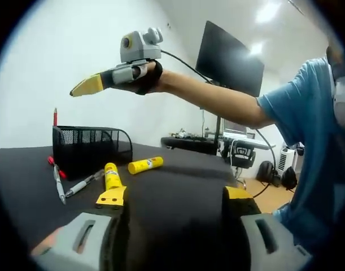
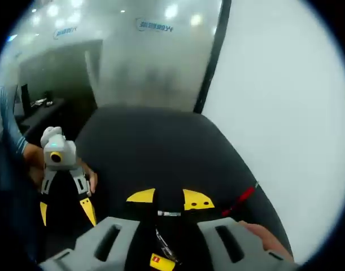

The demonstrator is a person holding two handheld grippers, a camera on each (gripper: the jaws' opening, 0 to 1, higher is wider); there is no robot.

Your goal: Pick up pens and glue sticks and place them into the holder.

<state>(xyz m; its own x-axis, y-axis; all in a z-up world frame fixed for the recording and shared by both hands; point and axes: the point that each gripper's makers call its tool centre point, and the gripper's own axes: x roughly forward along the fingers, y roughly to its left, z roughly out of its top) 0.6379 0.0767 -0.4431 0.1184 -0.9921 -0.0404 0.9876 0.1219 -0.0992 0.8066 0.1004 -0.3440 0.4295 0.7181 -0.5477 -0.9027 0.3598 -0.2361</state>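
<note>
Flanking the mesh holder (image 1: 90, 148), pens (image 1: 59, 182), glue stick (image 1: 145, 165), open tabletop (image 1: 178, 186).

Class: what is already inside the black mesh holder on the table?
A red pen stands up out of the black mesh holder at its far-left corner. The dark mesh hides anything lower inside.
</note>
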